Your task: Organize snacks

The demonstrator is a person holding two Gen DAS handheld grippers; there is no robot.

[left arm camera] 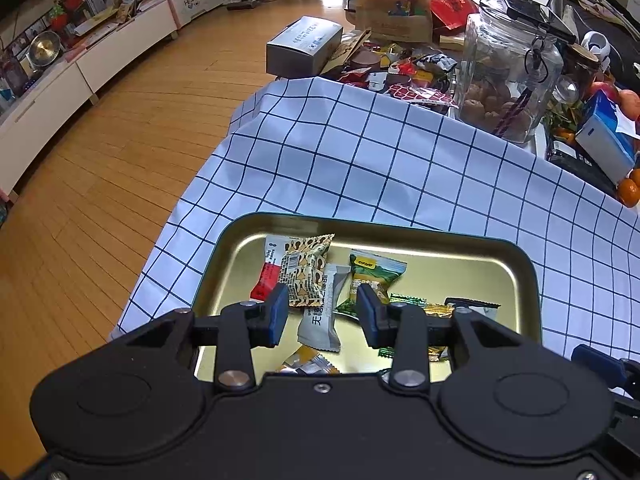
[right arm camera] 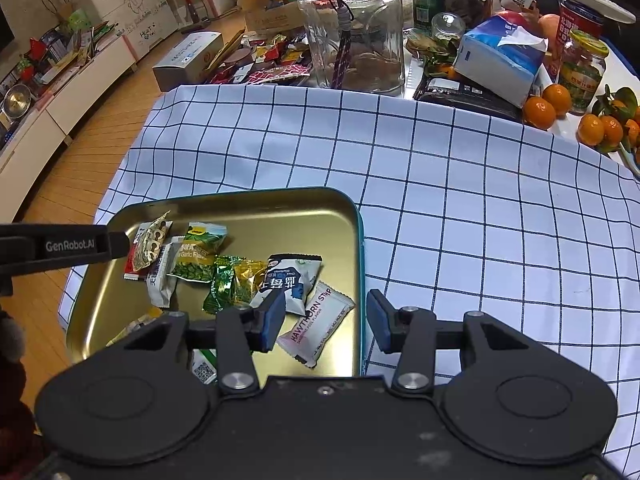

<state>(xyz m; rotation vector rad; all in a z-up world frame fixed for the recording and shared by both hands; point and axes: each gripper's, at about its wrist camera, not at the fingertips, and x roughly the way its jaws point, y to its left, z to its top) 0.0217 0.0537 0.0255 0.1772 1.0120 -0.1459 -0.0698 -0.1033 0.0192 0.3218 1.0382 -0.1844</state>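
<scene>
A gold metal tray sits on the checked cloth and holds several wrapped snacks. My left gripper is open and empty above the tray, over a grey-white packet and a green packet. My right gripper is open and empty over the tray's right rim, above a white hawthorn strip packet and a blue-and-white packet. The left gripper's arm reaches in from the left in the right wrist view.
The blue-checked cloth covers the table. Behind it stand a large glass jar, a pile of loose snacks, a grey box, a tissue pack, oranges and jars. The table's left edge drops to wooden floor.
</scene>
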